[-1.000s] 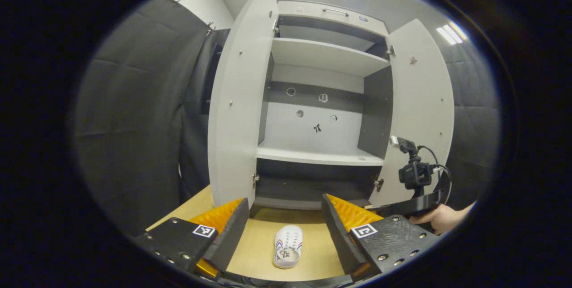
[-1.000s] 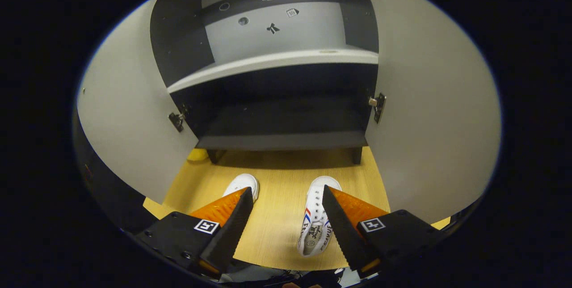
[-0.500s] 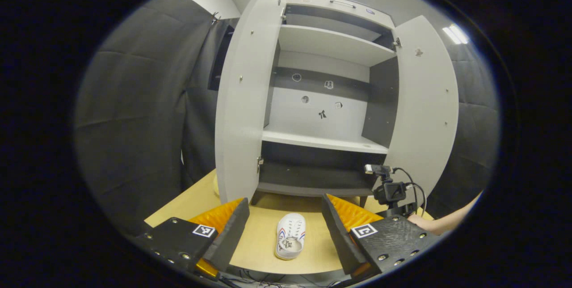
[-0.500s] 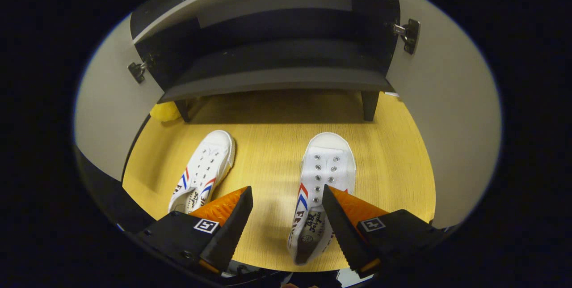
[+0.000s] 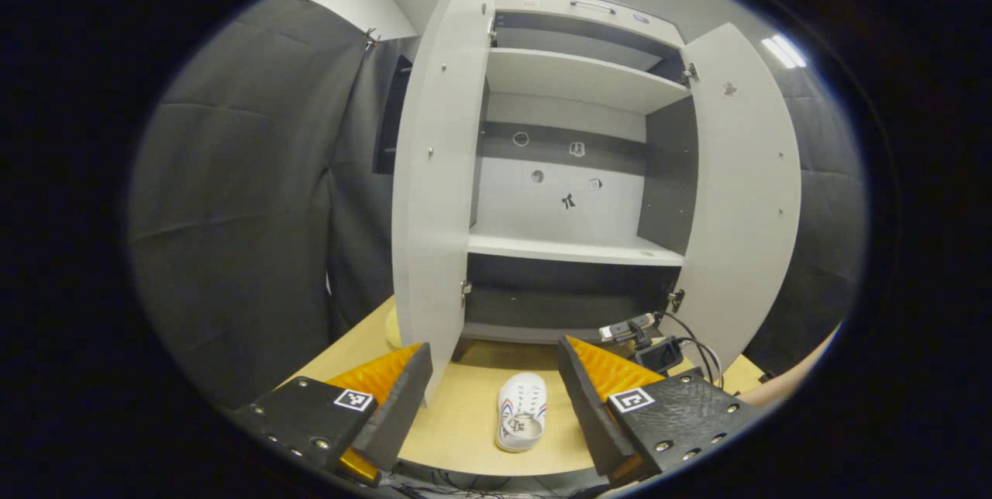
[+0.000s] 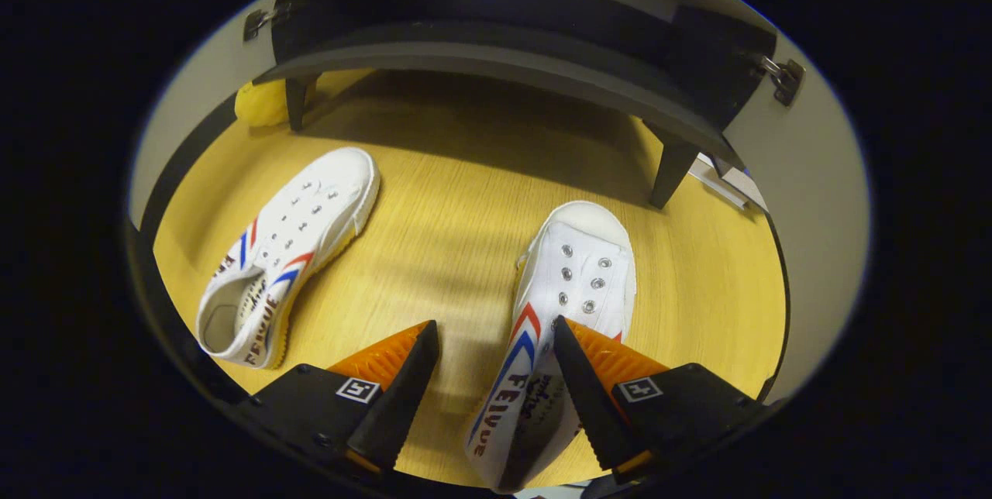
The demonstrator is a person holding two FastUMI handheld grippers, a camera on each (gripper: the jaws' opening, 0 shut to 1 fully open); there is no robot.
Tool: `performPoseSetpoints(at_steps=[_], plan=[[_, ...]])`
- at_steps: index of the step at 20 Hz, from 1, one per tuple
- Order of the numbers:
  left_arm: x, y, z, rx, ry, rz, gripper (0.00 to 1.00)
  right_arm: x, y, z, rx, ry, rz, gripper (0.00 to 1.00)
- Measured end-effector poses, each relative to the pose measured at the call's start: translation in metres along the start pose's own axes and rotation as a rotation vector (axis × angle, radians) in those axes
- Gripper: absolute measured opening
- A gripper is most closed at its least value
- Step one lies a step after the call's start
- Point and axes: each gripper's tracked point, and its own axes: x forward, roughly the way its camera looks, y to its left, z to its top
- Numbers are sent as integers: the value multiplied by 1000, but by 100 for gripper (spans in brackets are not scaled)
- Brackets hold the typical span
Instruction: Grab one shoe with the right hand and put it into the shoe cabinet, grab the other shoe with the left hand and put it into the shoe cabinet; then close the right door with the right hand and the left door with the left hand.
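Before the open shoe cabinet (image 6: 496, 57), the right hand-held gripper (image 6: 496, 336) spreads apart over one shoe (image 6: 570, 290); the left hand-held gripper (image 5: 496, 363) is likewise apart.

1. Your two shoes, the right shoe (image 6: 570, 290) and the left shoe (image 6: 291, 232), look like white matt canvas, with small shiny metal eyelets and a smooth rubbery toe cap.
2. The floor (image 6: 449, 228) under them is pale wood-grain board, smooth with a faint sheen.
3. The shoe cabinet (image 5: 573, 251) has matt, smooth grey panels (laminate, by the look), darker inside; its doors carry small bright metal hinges (image 6: 783, 79).
4. The booth wall (image 5: 232, 197) beside you is dark, matt, creased cloth.
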Motion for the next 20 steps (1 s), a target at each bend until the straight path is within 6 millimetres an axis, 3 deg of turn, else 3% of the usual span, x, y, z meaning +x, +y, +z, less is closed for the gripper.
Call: performPoseSetpoints(at_steps=[1, 3, 4, 7, 8, 9, 10, 12, 13, 14, 17, 18, 20], plan=[[0, 0, 0, -2, 5, 3, 97, 1, -6, -3, -50, 18, -50, 92], [-2, -3, 0, -3, 10, 9, 94, 2, -19, -1, -103, 22, -140, 65], [-2, -3, 1, -2, 9, 11, 94, 3, -18, 0, -89, 14, -142, 42], [-1, -5, 4, 23, 8, 14, 94, 2, -20, -1, -64, 26, -118, 40], [-2, -3, 3, 36, 13, 21, 93, -2, -19, 0, -62, 23, -94, 28], [-3, -3, 5, 44, 13, 29, 93, -5, -19, -2, -47, 19, -76, 25], [-2, -2, 6, 44, 15, 36, 94, 4, -20, -3, -49, 28, -41, 19], [-4, -7, 10, 11, 16, 45, 93, -3, -19, -5, -46, 16, 2, 11], [-5, -9, 13, -2, 7, 53, 93, 0, -21, -6, -54, 5, 15, 11], [-3, -9, 16, -1, -4, 71, 94, -7, -23, -8, -82, 8, 40, 0], [-3, 3, 19, 43, -12, 135, 89, -9, -25, -11, -117, -11, 67, 4], [-4, 5, 19, 53, -8, 149, 93, -13, -27, -10, -105, -15, 81, 4], [-7, 5, 17, 58, 4, 165, 90, -25, -31, -8, -72, -25, 113, 4]])
